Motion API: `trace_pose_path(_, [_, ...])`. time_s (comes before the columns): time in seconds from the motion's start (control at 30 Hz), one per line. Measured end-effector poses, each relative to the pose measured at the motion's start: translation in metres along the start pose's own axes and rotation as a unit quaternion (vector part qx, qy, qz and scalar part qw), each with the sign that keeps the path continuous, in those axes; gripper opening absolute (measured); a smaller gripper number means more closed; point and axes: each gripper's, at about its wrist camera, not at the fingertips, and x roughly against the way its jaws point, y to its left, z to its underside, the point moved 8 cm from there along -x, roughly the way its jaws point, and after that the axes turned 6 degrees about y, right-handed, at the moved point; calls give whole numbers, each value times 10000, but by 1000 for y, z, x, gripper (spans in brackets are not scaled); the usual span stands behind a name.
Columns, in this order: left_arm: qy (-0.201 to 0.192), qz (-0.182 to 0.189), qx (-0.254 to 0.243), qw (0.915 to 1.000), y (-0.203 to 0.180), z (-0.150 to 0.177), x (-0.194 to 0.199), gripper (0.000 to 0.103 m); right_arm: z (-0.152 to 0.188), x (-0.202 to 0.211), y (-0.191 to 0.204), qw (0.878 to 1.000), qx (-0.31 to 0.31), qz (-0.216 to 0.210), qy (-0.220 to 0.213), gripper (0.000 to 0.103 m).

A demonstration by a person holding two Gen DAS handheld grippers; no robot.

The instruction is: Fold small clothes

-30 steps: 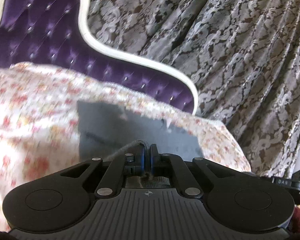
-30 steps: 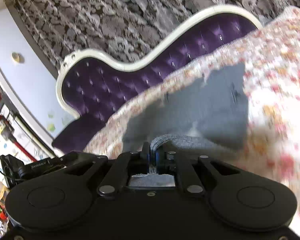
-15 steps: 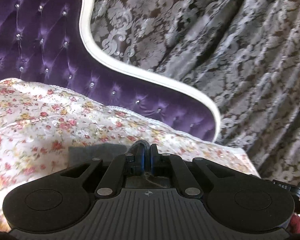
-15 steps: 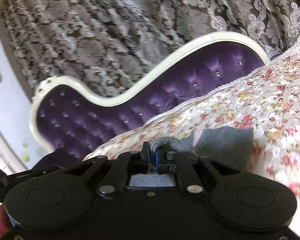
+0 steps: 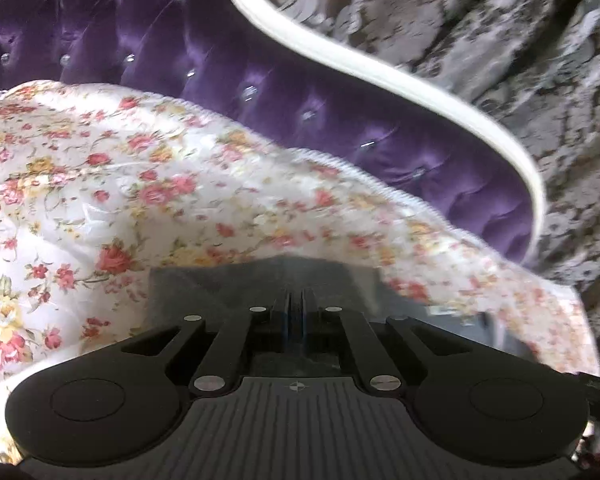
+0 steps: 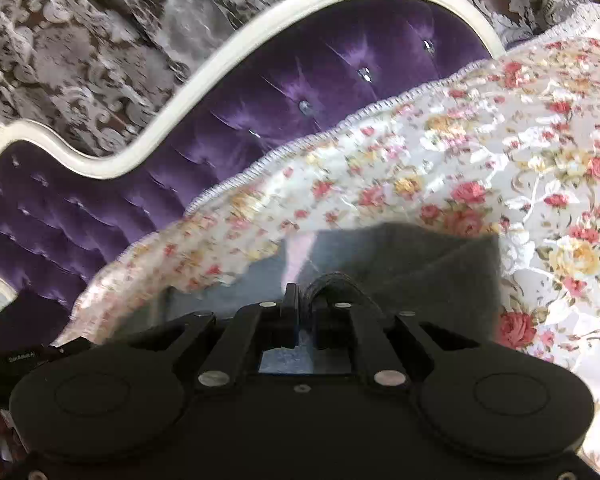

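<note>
A small grey garment (image 5: 228, 284) lies on the flowered bedspread (image 5: 160, 184), just ahead of both grippers. In the left wrist view my left gripper (image 5: 295, 300) is shut, its fingers pressed together on the grey cloth's near edge. In the right wrist view my right gripper (image 6: 306, 300) is shut on a thick hem of the same grey garment (image 6: 428, 268), which loops over the fingertips. A pale inner patch of the cloth shows just beyond the right fingers. Most of the garment is hidden under the gripper bodies.
A purple tufted headboard (image 5: 180, 48) with a white curved frame (image 5: 380, 68) stands behind the bed; the headboard (image 6: 300, 80) also fills the right wrist view. Grey patterned curtains (image 5: 500, 40) hang behind it. The bedspread's edge (image 6: 340, 120) runs along the headboard.
Both grippers have carried the grey garment toward the headboard and lower onto the bedspread. The wide spread of cloth seen a second ago has shrunk to a short strip ahead of the fingers.
</note>
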Motion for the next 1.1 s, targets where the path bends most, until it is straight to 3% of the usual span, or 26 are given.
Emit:
trace_pose_path(0.23, [-110, -166, -75, 9998, 8, -18, -5, 5, -8, -6, -2, 9999, -109, 51, 8, 12])
trace_pose_path(0.37, [-253, -291, -265, 9989, 3, -29, 2, 6, -17, -12, -12, 9982, -600, 76, -14, 15])
trace_pose_path(0.4, [-271, -236, -335, 9988, 0, -29, 6, 7, -19, -10, -12, 9980, -623, 106, -77, 24])
trace_pose_path(0.43, [-300, -186, -429, 9985, -5, -27, 12, 14, -21, -6, -11, 9982, -561, 159, -164, 42])
trace_pose_path(0.5, [-346, -124, -686, 9970, -16, -21, 25, 30, -23, 3, -5, 9988, -325, 189, -314, 69])
trace_pose_path(0.53, [-357, -70, -818, 9960, -22, -17, 29, 31, -23, 9, -1, 9990, -214, 168, -356, 73])
trace_pose_path(0.73, [-244, 141, -1728, 9846, -63, 32, 50, 33, 0, 35, 42, 9944, 977, 224, -333, 73])
trace_pose_path(0.93, [-260, 191, -2645, 9639, -90, 77, 56, 37, 48, 34, 88, 9707, 2385, 289, -50, 73])
trace_pose_path(1.0, [-141, 143, -2750, 9612, -91, 85, 46, 37, 61, 26, 97, 9619, 2713, 302, 142, 72])
trace_pose_path(1.1, [81, -29, -2615, 9652, -80, 85, 24, 37, 71, 3, 99, 9521, 2987, 496, 430, 72])
